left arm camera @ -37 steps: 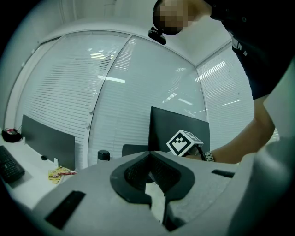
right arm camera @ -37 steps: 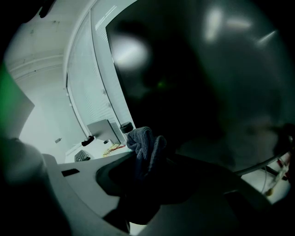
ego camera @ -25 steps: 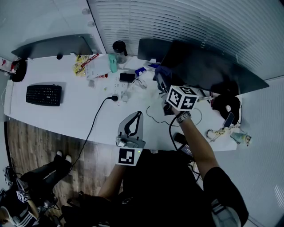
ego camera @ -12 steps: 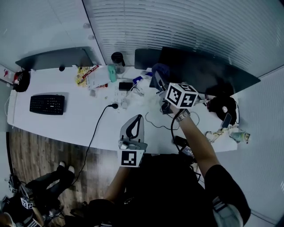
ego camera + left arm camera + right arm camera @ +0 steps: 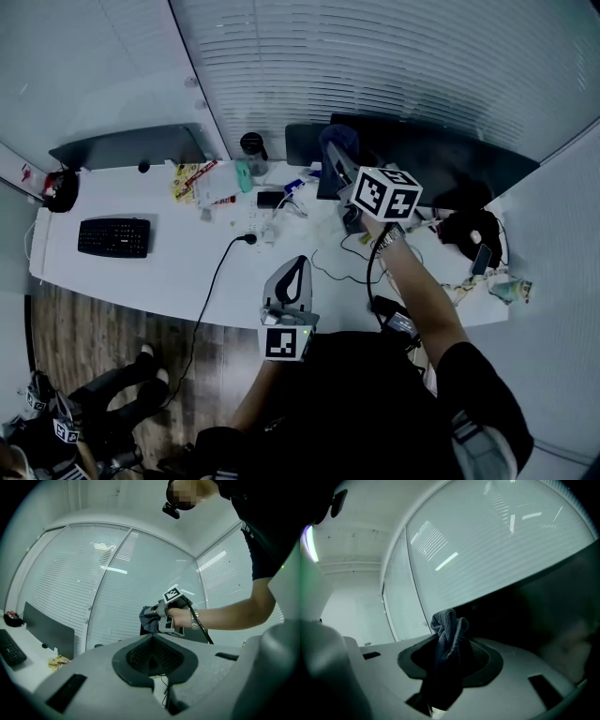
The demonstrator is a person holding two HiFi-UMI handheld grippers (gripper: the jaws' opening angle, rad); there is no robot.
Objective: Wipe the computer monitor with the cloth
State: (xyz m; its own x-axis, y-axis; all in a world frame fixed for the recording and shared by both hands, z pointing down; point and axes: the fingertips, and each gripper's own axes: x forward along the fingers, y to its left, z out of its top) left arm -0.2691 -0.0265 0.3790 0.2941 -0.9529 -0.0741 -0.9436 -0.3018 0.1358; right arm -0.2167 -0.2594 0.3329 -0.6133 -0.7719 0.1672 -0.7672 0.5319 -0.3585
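The cloth (image 5: 449, 623) is clamped in the right gripper (image 5: 447, 660) by the top left corner of the monitor (image 5: 543, 616), whose screen stretches rightward; the left gripper (image 5: 151, 660) is held back, closed, empty.

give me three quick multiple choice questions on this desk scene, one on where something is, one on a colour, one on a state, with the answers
1. Where does the keyboard lie?
A) at the desk's left end
B) at its right end
C) on the floor

2. What colour is the desk top?
A) black
B) white
C) red

3. What is the right tool doing?
A) open and empty
B) shut on a pen
C) shut on the cloth

Answers: 1 A, the head view shows it far left on the desk; 2 B, its bare surface is white; 3 C, the cloth bunches between its jaws.
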